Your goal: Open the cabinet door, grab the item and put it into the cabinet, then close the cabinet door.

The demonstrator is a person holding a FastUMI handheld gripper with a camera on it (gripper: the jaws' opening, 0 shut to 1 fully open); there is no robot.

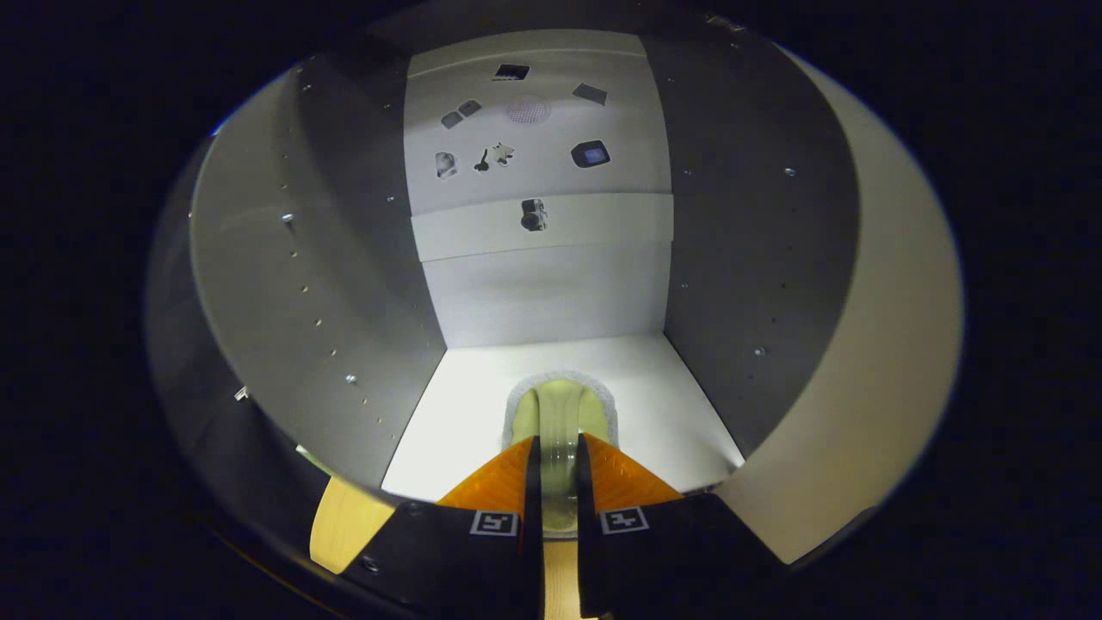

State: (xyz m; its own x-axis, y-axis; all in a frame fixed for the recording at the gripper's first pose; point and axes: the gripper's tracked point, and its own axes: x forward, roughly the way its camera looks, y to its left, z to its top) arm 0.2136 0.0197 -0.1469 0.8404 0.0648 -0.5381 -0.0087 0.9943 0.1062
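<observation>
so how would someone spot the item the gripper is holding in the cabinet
Look into the open white cabinet, down at its bright floor panel near the front edge. The gripper is shut on a pale yellowish item with a white foam net sleeve; nothing else lies on that floor.

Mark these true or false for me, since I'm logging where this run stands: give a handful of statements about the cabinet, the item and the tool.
1. The cabinet door is shut. False: it is open, the inside in view.
2. The tool is shut on the item. True.
3. The item lies outside the cabinet. False: it is over the cabinet floor, inside.
4. The cabinet's side walls carry rows of small holes. True.
5. Several other items crowd the cabinet floor. False: the held item alone is there.
</observation>
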